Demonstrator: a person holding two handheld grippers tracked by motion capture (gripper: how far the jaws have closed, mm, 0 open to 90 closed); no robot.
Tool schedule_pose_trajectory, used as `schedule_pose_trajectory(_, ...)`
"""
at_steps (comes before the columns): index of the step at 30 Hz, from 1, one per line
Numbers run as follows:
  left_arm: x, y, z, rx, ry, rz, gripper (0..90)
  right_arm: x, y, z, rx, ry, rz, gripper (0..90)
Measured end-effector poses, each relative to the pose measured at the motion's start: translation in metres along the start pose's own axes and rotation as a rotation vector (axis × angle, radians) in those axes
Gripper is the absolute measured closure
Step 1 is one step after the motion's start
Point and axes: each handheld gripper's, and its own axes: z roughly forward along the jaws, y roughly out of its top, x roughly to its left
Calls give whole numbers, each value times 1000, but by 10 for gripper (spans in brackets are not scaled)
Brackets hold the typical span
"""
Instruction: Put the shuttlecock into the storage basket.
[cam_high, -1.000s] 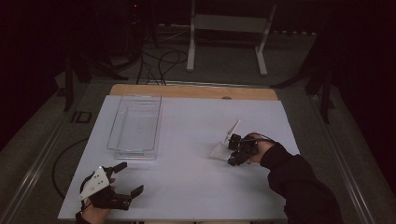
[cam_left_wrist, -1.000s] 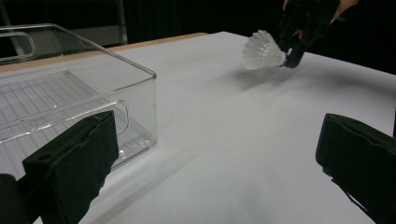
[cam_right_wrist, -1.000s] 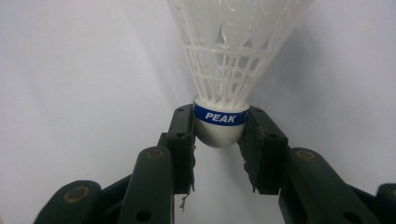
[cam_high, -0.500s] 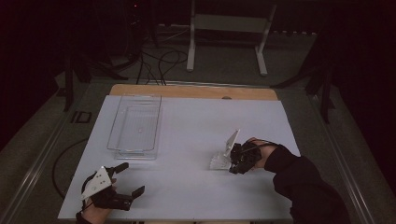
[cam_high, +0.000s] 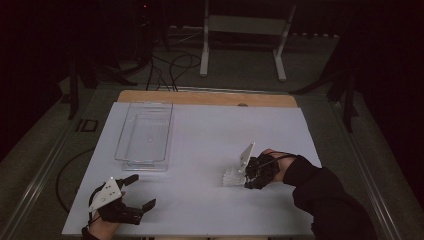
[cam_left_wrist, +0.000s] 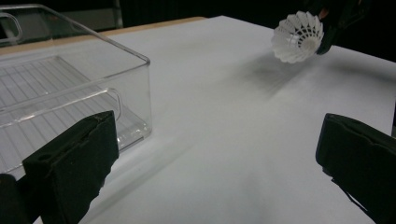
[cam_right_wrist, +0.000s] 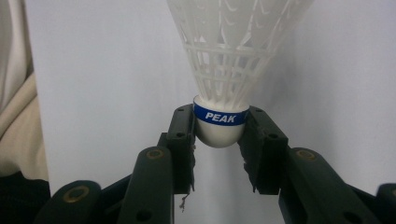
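Note:
A white plastic shuttlecock (cam_right_wrist: 233, 46) with a blue "PEAK" band has its rounded cork head clamped between the jaws of my right gripper (cam_right_wrist: 218, 135). In the high view the shuttlecock (cam_high: 232, 176) is held at the right of the white mat, skirt pointing left, with the right gripper (cam_high: 248, 177) shut on it. My left gripper (cam_high: 141, 191) rests at the near left corner, its jaws wide apart and nothing between them. In the left gripper view the left gripper (cam_left_wrist: 219, 149) faces the shuttlecock (cam_left_wrist: 299, 37) far off, just above the mat.
A clear plastic bin (cam_high: 142, 161) stands on the left half of the white mat (cam_high: 210, 125), close ahead of the left gripper; its wall (cam_left_wrist: 93, 79) shows near the left jaw. A wooden table edge (cam_high: 200, 97) runs along the far side, with a metal stand (cam_high: 240, 25) beyond.
My right gripper has shifted a little toward the near edge of the table with the shuttlecock still clamped. The left gripper has stayed put.

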Motion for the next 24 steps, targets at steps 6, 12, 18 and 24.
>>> schedule_pose_trajectory(6,-2,2,1,19,-1,19,0,3,3,-2,-7,2,-21,661)
schedule_pose_trajectory(12,-4,16,1,42,-31,-13,0,6,11,-2,-11,18,-54,661)
schedule_pose_trajectory(18,0,36,-3,49,-41,-22,0,9,20,-8,-21,22,-92,662)
schedule_pose_trajectory(24,1,52,-4,75,-45,14,0,14,27,-11,-38,30,-120,661)
